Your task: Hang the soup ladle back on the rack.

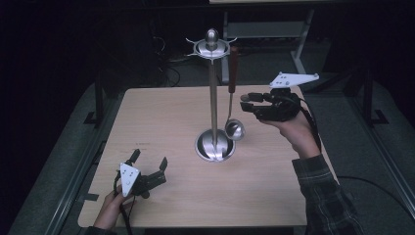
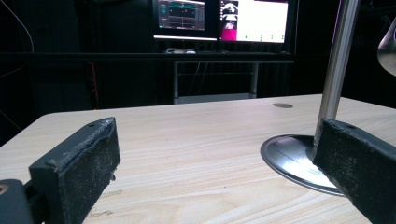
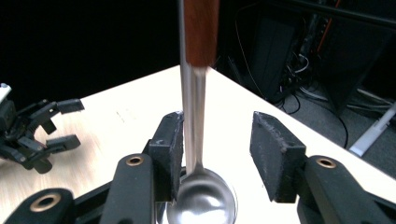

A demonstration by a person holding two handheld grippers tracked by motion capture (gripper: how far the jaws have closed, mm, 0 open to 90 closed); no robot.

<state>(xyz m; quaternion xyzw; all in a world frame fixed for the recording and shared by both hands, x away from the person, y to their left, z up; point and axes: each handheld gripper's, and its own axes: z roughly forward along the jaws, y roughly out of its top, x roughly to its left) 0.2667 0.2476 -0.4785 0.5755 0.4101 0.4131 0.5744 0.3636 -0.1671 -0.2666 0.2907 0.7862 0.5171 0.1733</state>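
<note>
A steel utensil stand (image 1: 214, 145) with a round base and a hooked top stands mid-table. A ladle (image 1: 235, 129) with a red-brown handle hangs from one hook, its bowl just above the base. My right gripper (image 1: 245, 103) is held in the air to the right of the ladle, open. In the right gripper view the ladle's stem (image 3: 194, 121) runs between the open jaws, close to the left pad (image 3: 169, 140), with the bowl (image 3: 201, 200) low between them. My left gripper (image 1: 149, 159) rests open near the front left corner; its view shows the stand's base (image 2: 292, 158) and pole (image 2: 336, 65).
The light wooden table (image 1: 161, 117) has a black frame along its sides and dark floor around it. Lit monitors (image 2: 224, 21) stand on a desk beyond the far edge. A plaid sleeve (image 1: 320, 186) reaches in over the front right.
</note>
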